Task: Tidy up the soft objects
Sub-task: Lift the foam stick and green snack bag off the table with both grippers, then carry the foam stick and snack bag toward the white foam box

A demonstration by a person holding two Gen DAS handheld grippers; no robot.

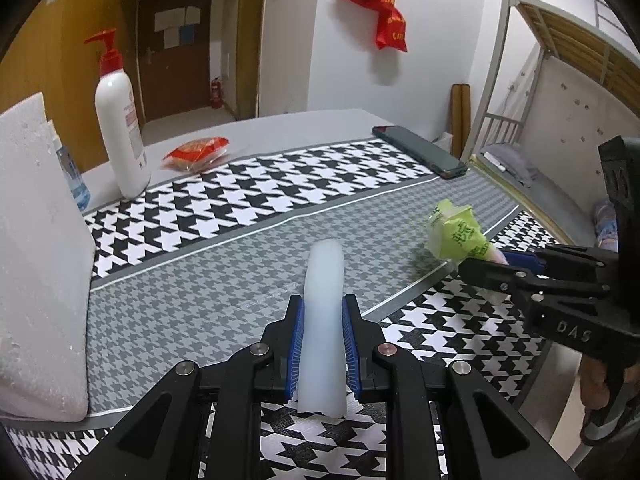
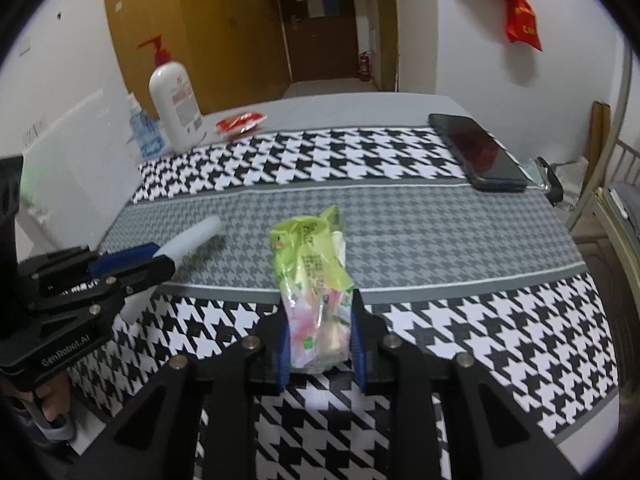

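Observation:
My left gripper (image 1: 323, 304) is shut on a pale translucent soft cylinder (image 1: 323, 320), held just above the grey houndstooth band of the cloth. It also shows in the right wrist view (image 2: 188, 242) at the left. My right gripper (image 2: 318, 300) is shut on a green and pink plastic packet (image 2: 314, 276), held over the cloth's front. The packet (image 1: 456, 236) and right gripper (image 1: 486, 264) show at the right of the left wrist view.
A white pump bottle (image 1: 120, 136) with red top, a red snack packet (image 1: 196, 154) and a dark phone (image 1: 420, 156) lie at the table's far side. A white foam block (image 1: 40, 264) stands at the left. A metal bunk bed (image 1: 560, 60) is at the right.

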